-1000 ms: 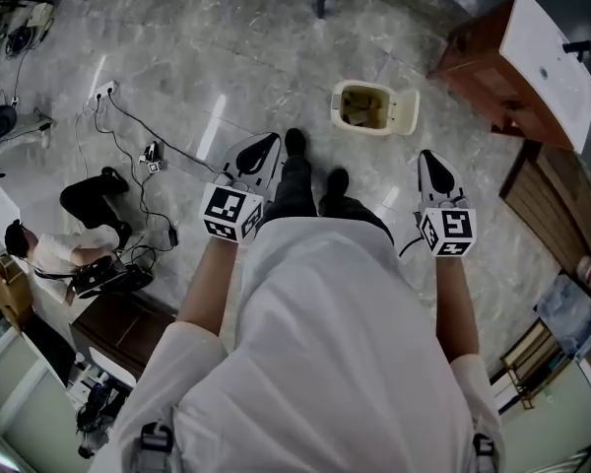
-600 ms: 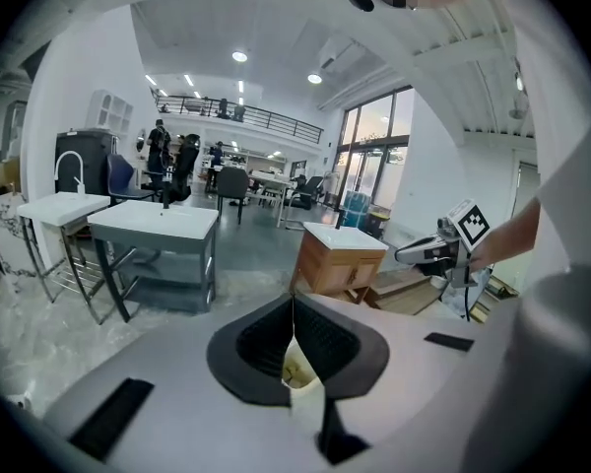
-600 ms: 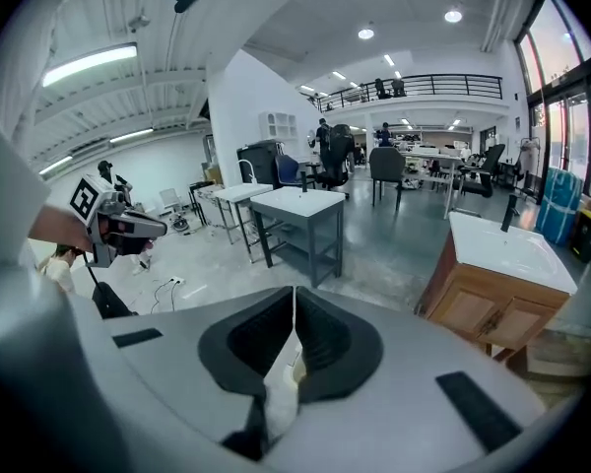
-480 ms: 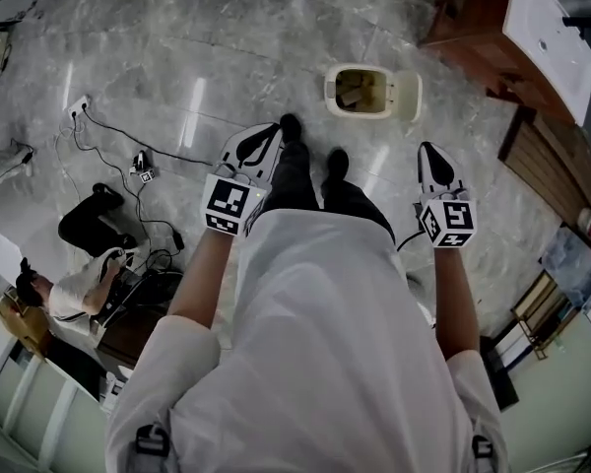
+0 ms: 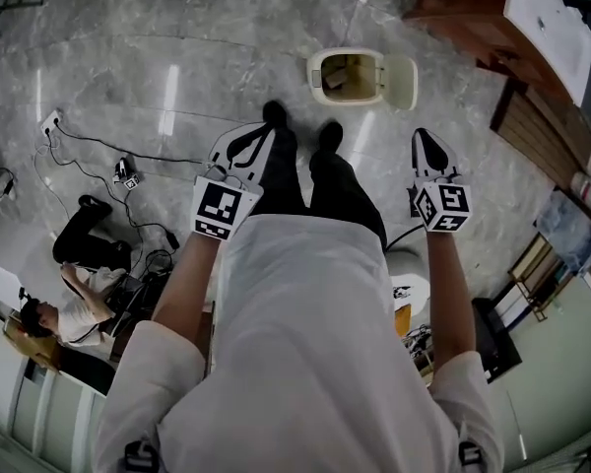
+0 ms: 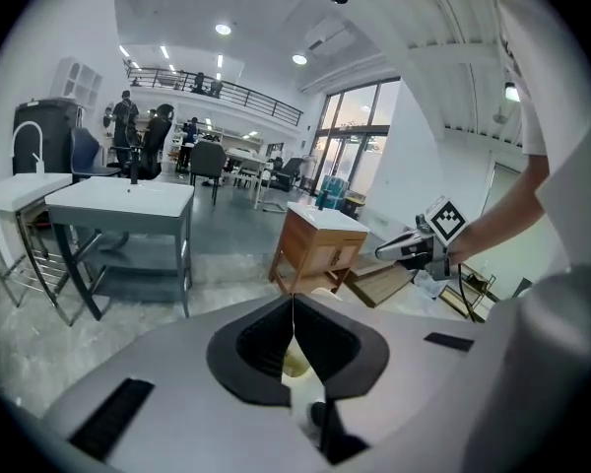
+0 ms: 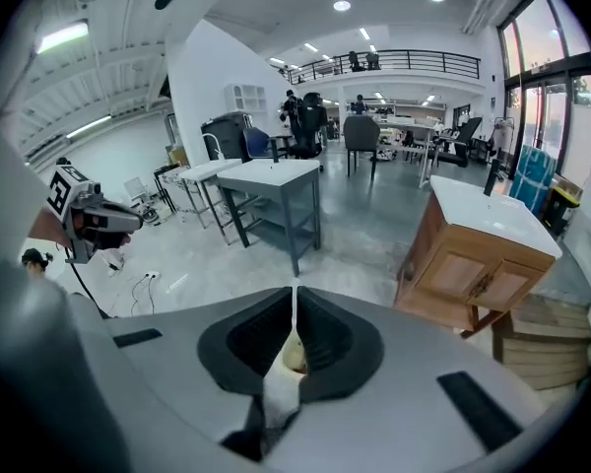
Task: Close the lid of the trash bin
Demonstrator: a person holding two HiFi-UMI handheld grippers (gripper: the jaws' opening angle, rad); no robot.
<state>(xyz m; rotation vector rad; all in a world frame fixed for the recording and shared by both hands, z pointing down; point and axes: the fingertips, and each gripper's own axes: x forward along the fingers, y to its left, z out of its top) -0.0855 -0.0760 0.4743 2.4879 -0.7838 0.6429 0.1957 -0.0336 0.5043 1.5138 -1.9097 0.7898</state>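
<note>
Head view, left to right. Left tongs point(image 5: 259, 136): clenched, tips together on nothing, held above the marble floor point(image 5: 128, 77) beside the person's shoes point(image 5: 330, 134). Trash bin point(image 5: 316, 75): standing on the floor just ahead of the shoes, apart from both tongs, open. Lid point(image 5: 402, 82): swung out to the bin's right side. Right tongs point(image 5: 426, 142): likewise clenched and empty, near the lid but not touching it. Wooden cabinet point(image 5: 468, 23): far right.

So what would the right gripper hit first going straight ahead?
Probably the open trash bin, visible just past the shut right gripper, or the floor just before it; depth is unclear.
</note>
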